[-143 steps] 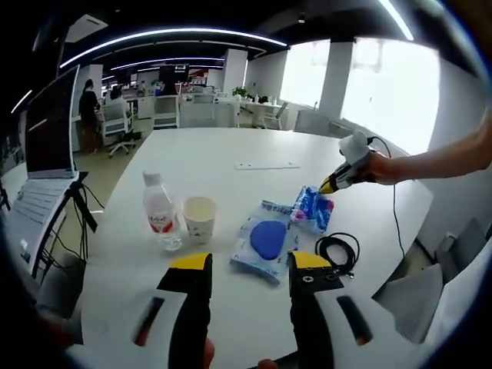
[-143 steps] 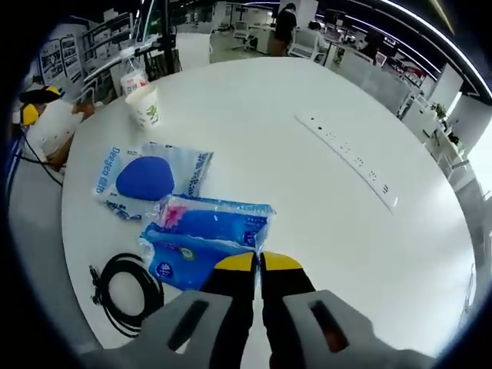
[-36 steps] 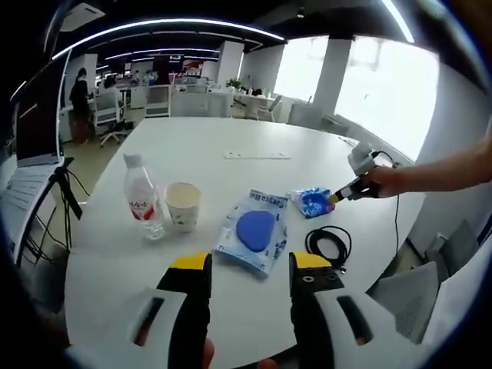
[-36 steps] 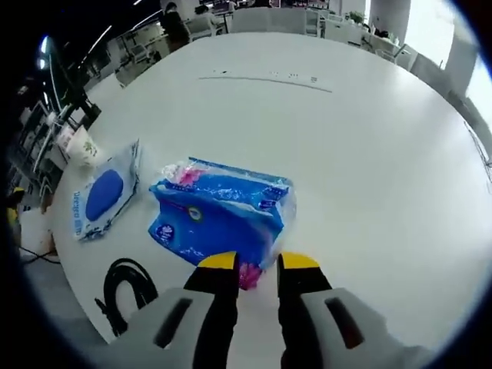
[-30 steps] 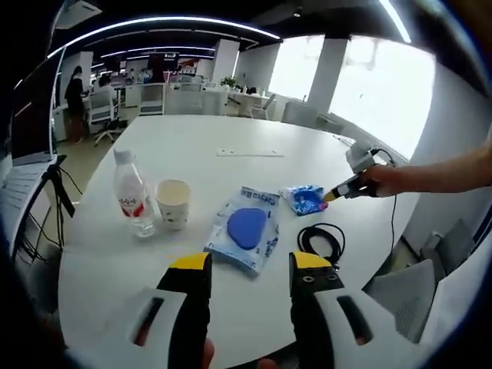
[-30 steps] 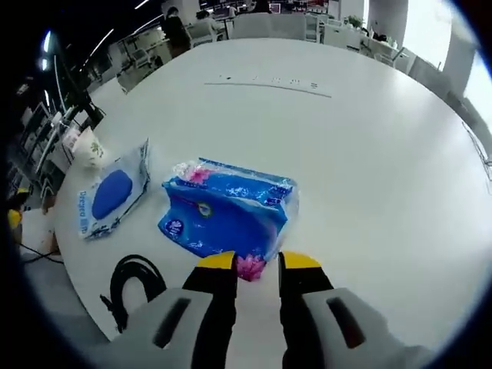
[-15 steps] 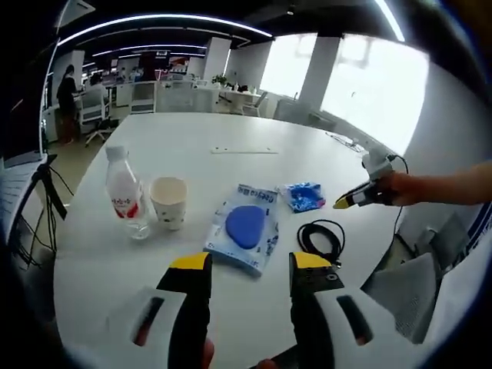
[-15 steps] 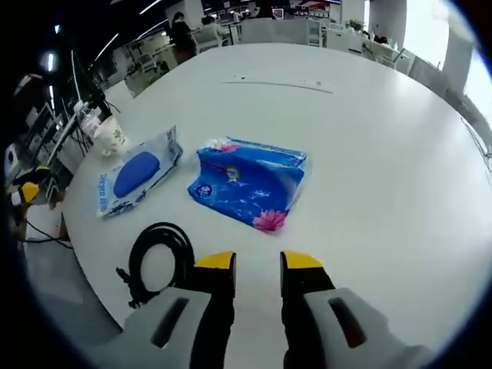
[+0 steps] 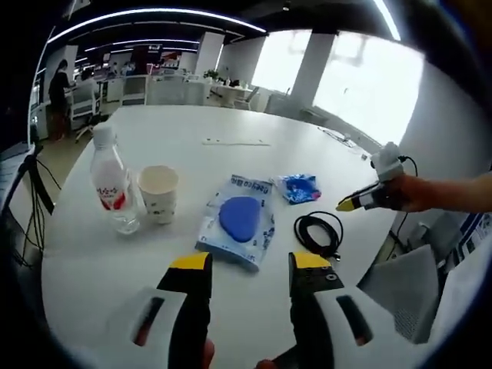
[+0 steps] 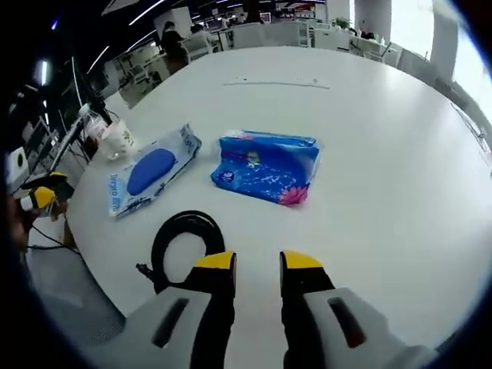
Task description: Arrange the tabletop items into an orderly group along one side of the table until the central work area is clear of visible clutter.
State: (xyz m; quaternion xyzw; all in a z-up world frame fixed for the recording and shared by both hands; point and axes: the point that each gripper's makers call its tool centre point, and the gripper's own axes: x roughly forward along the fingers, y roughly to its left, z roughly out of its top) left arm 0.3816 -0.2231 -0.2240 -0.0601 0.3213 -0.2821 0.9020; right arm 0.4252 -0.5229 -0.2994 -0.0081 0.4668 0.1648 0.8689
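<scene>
On the white round table (image 9: pixel 192 157) stand a clear water bottle (image 9: pixel 108 184) with a red label and a paper cup (image 9: pixel 159 194). To their right lie a flat wipes pack (image 9: pixel 240 219) with a blue oval lid, a blue tissue pack (image 9: pixel 300 187) and a coiled black cable (image 9: pixel 319 233). My left gripper (image 9: pixel 250 263) hovers open over the near edge, holding nothing. A hand holds my right gripper (image 9: pixel 360 202) beyond the cable. In the right gripper view, my right gripper (image 10: pixel 258 261) is open beside the cable (image 10: pixel 184 238), apart from the tissue pack (image 10: pixel 269 167) and the wipes pack (image 10: pixel 150 177).
A flush socket strip (image 10: pixel 277 84) is set into the table (image 10: pixel 377 154) beyond the items. A grey chair (image 9: pixel 400 284) stands by the table's edge near the right hand. Desks, chairs and a standing person fill the office behind.
My right gripper has opened, let go of the tissue pack and drawn back toward the table's edge by the cable. The left gripper view has shifted a little; the left jaws stay open.
</scene>
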